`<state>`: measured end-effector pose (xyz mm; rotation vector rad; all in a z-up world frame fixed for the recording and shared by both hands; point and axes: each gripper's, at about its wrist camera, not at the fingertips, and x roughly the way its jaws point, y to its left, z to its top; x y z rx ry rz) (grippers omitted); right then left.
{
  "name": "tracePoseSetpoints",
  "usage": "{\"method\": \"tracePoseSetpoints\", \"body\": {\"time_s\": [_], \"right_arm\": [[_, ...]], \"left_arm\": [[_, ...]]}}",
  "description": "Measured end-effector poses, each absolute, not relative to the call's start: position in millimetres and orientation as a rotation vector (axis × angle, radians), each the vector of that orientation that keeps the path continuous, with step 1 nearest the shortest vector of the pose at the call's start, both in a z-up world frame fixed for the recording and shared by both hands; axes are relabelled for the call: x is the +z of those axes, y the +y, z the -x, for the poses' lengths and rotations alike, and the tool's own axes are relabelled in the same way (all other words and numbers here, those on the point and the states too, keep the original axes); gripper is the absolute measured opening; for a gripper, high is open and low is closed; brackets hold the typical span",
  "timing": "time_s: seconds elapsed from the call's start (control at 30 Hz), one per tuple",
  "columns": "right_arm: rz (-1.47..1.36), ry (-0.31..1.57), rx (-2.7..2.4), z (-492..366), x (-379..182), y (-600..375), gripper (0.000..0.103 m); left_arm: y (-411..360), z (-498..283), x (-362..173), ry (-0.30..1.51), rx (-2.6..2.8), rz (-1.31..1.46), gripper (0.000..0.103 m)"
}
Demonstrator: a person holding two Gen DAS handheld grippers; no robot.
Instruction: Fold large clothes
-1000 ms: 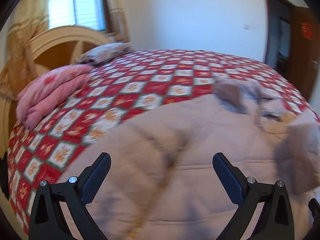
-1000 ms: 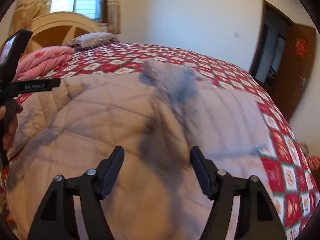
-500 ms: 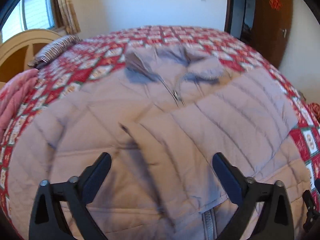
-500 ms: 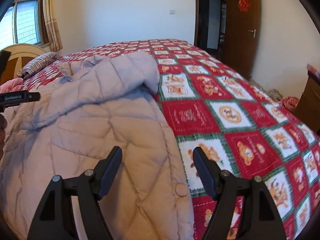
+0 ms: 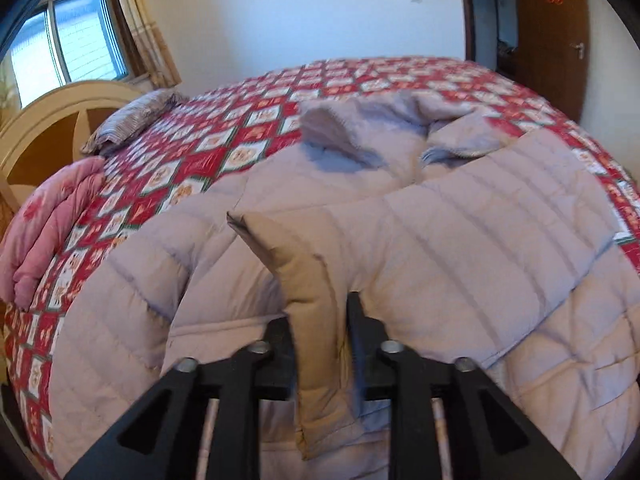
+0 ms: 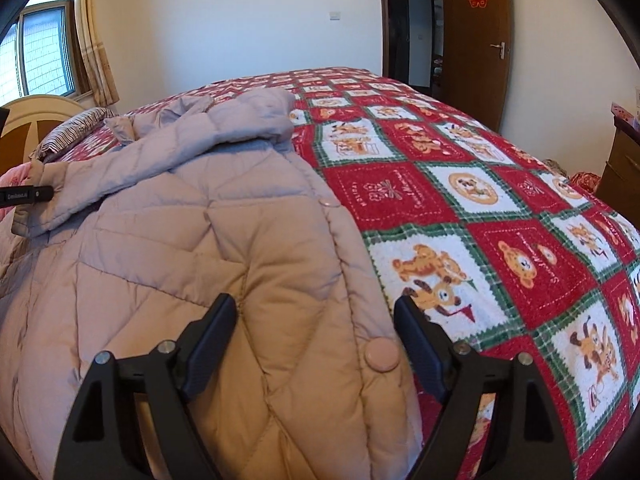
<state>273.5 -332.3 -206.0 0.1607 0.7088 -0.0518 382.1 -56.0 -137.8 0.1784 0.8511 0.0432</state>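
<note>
A pale mauve quilted jacket [image 5: 460,240] lies spread on the bed, collar towards the far side. One sleeve [image 5: 308,280] is folded across its front. My left gripper [image 5: 320,320] has the sleeve's cuff between its fingers; the jaws are closing and the pads press on the cuff. In the right wrist view the jacket [image 6: 240,220] fills the left half, and part of the left gripper [image 6: 24,196] shows at the left edge beside the cuff. My right gripper [image 6: 316,320] hovers over the jacket's right edge near a snap button [image 6: 383,354]. Its jaws are opening, with fabric between them untouched.
The bed has a red, white and green patchwork quilt [image 6: 500,220]. A folded pink blanket [image 5: 48,232] and a striped pillow [image 5: 136,120] lie by the headboard [image 5: 52,120]. A brown door [image 6: 476,40] stands open at the back, and a wooden cabinet [image 6: 624,160] stands at the right.
The left jaws, wide open before, have closed in on the sleeve cuff. The right gripper swung from the jacket's middle to its right edge, and its jaws spread a little wider.
</note>
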Motion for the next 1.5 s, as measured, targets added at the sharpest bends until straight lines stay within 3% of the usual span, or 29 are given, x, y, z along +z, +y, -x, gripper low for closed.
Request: {"method": "tracePoseSetpoints", "body": {"time_s": [0.03,0.17,0.23,0.3,0.33,0.4,0.5,0.73,0.87,1.5], "right_arm": [[-0.158,0.718,-0.047,-275,-206,-332,0.083],[-0.175,0.746,0.001,-273,-184,-339,0.082],[-0.174,0.683,0.008,-272,-157,-345,0.082],[-0.152,0.613,0.001,-283,-128,-347,0.081],[-0.13,0.586,0.008,-297,-116,-345,0.079],[-0.101,0.551,0.014,-330,-103,-338,0.061],[-0.099,0.546,0.054,-387,-102,-325,0.051],[0.064,0.655,0.137,-472,-153,-281,0.051],[-0.031,0.741,0.195,-476,-190,-294,0.051],[0.027,0.758,0.139,-479,-194,-285,0.053]], "left_arm": [[-54,-383,-138,0.852,0.06,-0.182,0.047],[-45,-371,-113,0.708,0.115,-0.177,0.06],[-43,-362,-96,0.606,0.153,-0.157,0.085],[-45,-360,-83,0.528,0.136,-0.12,0.09],[-50,-364,-82,0.529,0.127,-0.113,0.09],[-63,-380,-90,0.571,0.121,-0.126,0.09],[-80,-402,-112,0.602,0.141,-0.185,0.09],[-86,-446,-180,0.736,0.196,-0.265,0.09],[-88,-449,-188,0.733,0.185,-0.281,0.092],[-83,-458,-198,0.786,0.168,-0.234,0.098]]}}
